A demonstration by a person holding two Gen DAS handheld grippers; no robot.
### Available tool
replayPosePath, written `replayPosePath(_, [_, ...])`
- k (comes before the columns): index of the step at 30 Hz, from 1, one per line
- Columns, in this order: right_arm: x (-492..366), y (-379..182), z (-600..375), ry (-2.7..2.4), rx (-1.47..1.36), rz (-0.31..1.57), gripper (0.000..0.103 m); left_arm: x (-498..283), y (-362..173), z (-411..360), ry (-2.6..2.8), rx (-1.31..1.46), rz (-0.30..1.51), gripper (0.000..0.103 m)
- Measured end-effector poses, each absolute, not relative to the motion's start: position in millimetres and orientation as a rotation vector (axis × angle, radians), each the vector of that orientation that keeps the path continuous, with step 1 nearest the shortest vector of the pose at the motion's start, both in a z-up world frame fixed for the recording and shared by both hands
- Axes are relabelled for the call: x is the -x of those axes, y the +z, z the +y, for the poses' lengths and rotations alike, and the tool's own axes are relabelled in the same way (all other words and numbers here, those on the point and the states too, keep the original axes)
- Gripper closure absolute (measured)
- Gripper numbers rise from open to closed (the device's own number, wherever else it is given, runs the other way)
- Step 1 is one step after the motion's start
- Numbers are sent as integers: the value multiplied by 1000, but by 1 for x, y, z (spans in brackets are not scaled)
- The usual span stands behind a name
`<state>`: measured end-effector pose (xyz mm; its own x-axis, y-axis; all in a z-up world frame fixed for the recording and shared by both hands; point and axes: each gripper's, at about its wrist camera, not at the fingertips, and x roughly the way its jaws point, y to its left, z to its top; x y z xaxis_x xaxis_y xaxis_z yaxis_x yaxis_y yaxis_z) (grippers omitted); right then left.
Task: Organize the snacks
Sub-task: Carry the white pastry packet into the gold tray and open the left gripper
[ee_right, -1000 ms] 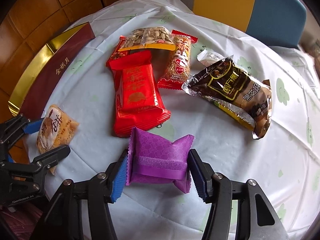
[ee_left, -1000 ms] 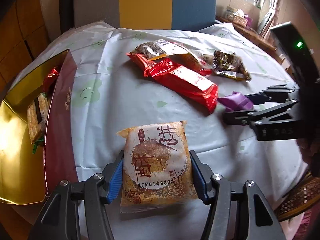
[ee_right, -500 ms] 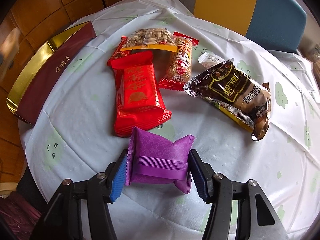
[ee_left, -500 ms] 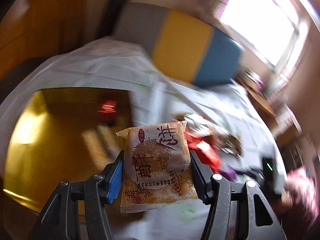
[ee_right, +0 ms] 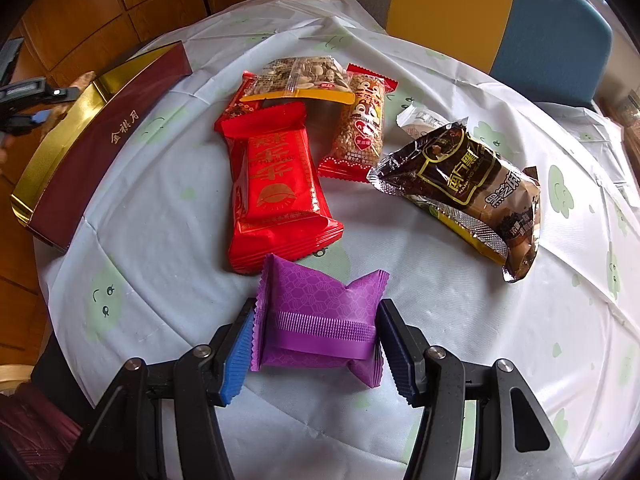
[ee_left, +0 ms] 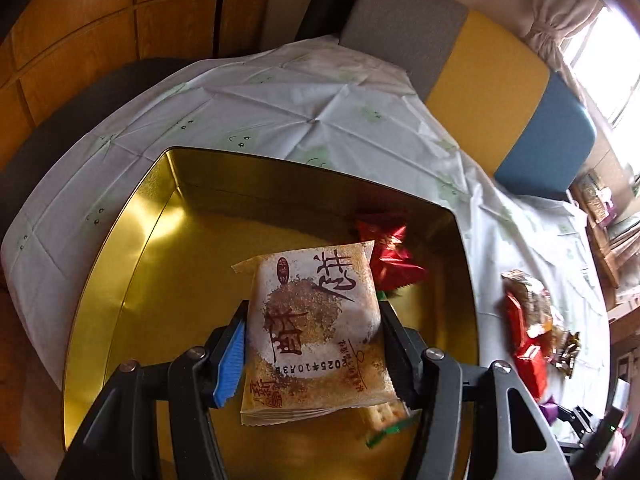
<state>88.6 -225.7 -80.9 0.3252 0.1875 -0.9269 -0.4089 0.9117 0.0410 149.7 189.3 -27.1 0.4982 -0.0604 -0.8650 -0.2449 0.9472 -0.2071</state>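
Left wrist: gripper (ee_left: pixel 312 344) clenched on cracker packet (ee_left: pixel 316 332), seemingly above gold tin (ee_left: pixel 160 248).

Wood-panelled wall (ee_left: pixel 100 20), curtained bright window (ee_left: pixel 592 32) — grey-yellow-blue chair (ee_left: pixel 480 68).

I see my left gripper (ee_left: pixel 312 344), black with blue pads, around a white and golden-brown packet (ee_left: pixel 314 332) printed with dark red characters. Below it the box (ee_left: pixel 132 280) shines gold inside; its outer wall is dark maroon with gold lettering. A red foil wrapper (ee_left: pixel 390 256) lies in it. My right gripper (ee_right: pixel 316 344) clasps a purple packet (ee_right: pixel 320 316) with a scale pattern. The tablecloth (ee_right: pixel 168 208) is white with pale green smiling blobs. A bright red packet (ee_right: pixel 276 188) carries gold print.
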Motion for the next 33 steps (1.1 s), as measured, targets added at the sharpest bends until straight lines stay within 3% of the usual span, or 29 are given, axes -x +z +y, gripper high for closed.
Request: replayPosePath(33, [-91, -82, -222, 394, 234, 1173, 42, -217, -70, 185, 128, 191, 1132, 42])
